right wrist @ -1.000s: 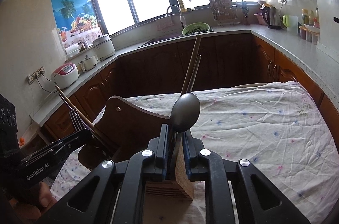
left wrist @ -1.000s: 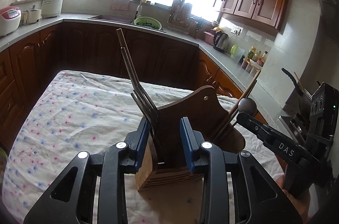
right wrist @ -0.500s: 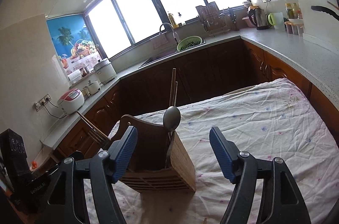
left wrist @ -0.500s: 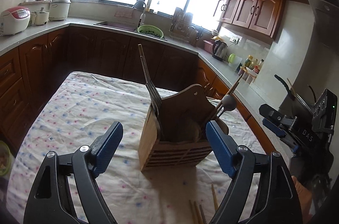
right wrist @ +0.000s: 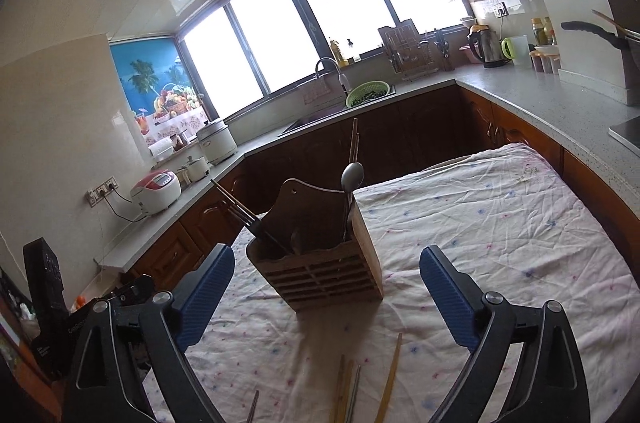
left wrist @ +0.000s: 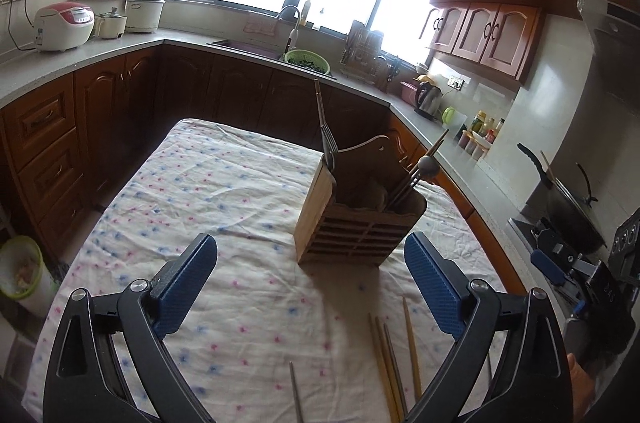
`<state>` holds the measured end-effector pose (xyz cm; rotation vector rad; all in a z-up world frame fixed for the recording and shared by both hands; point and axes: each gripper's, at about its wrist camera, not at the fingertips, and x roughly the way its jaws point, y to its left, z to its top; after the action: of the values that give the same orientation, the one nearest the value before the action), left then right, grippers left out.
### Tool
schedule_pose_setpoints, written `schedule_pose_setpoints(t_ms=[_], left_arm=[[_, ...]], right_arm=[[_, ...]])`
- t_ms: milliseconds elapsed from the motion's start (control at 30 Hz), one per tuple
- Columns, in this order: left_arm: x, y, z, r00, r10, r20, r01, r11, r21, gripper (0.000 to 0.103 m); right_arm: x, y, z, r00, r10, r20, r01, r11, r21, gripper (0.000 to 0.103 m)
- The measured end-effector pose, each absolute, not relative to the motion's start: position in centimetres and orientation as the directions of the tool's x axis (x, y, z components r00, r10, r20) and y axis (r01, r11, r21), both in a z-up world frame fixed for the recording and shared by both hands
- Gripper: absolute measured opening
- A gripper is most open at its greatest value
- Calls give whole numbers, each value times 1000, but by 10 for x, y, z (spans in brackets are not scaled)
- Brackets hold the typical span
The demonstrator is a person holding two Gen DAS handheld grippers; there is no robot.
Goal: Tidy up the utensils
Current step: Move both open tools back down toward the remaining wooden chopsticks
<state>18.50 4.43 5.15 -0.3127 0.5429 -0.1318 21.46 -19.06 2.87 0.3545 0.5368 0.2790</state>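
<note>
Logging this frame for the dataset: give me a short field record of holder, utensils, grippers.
holder: wooden utensil holder upright on the floral tablecloth
in holder: fork, spoon, chopsticks
loose: chopsticks flat on the cloth, nearer the cameras than the holder
left gripper: jaws opening, nothing between them
right gripper: jaws opening, nothing between them

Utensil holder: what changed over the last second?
Both tongs, left and right, let go of the forks and spoon, are opening empty and backed away. The wooden holder stayed put; chopsticks lie on the cloth.
</note>
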Motion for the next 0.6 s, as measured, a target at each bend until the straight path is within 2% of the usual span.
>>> schedule_pose_setpoints(t_ms=[600], left_arm=[[114, 46, 14, 808, -182, -560, 13, 956, -293, 97]], right_arm=[[129, -197, 2, 796, 338, -502, -134, 907, 399, 99]])
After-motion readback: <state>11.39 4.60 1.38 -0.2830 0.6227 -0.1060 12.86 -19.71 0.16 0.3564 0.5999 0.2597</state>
